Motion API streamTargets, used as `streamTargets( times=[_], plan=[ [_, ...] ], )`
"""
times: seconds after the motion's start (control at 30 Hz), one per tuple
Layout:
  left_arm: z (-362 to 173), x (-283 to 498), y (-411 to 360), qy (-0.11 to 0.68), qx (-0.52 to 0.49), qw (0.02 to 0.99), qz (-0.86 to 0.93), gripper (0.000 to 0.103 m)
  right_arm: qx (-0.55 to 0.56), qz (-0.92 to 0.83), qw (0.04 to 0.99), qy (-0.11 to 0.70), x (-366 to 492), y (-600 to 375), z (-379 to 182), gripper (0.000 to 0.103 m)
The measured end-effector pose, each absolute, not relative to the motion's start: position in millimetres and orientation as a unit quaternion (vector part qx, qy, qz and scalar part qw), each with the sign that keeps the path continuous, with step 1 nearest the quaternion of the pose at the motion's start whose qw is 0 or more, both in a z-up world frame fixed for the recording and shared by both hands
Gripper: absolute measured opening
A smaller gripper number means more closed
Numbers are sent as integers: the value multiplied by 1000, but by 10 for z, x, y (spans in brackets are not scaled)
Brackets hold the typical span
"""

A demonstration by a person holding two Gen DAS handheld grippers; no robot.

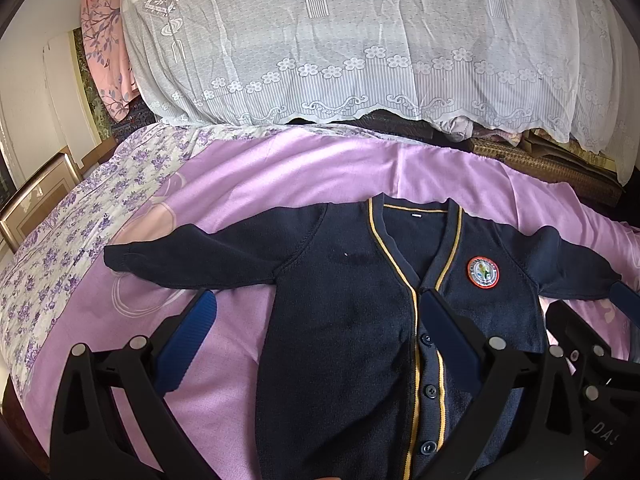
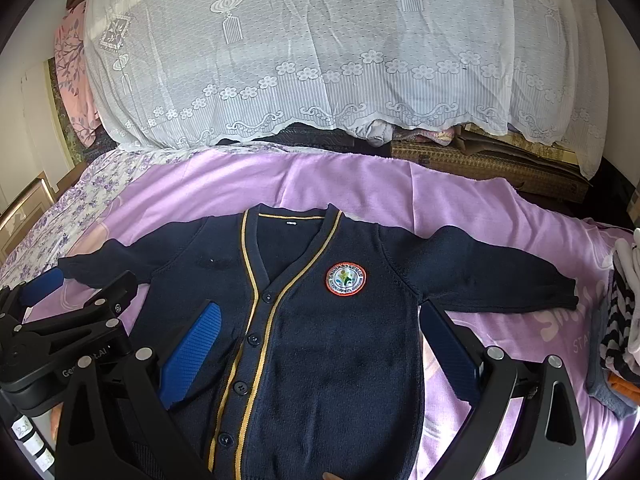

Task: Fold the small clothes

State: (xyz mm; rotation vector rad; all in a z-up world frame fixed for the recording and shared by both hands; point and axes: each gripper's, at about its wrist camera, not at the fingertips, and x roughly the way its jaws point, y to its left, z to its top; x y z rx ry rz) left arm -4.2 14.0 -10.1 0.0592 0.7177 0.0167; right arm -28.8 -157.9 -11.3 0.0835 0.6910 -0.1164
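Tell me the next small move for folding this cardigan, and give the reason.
Probably bring the left tool down onto the left-hand sleeve to fold it across the body. The navy cardigan lies flat, buttoned, both sleeves spread out, nothing folded yet, and both tools, right one included, are open and hold nothing.

I am looking into a home bedroom: a bed [image 1: 320, 168] spread with a lilac sheet [image 2: 360, 184] and a floral quilt [image 1: 60, 248] fills my view. Behind it, a white lace cloth [image 1: 360, 40] drapes over piled household things, and a pink floral curtain [image 1: 102, 40] hangs at the left.
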Motion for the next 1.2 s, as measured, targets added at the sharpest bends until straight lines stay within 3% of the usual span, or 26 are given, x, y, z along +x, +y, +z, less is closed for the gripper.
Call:
streamTargets(
  times=[1.2],
  plan=[
    [-139,-58,146,355,28,935,9,99,42,-56,938,339,-293,-1569,-110,100]
  ],
)
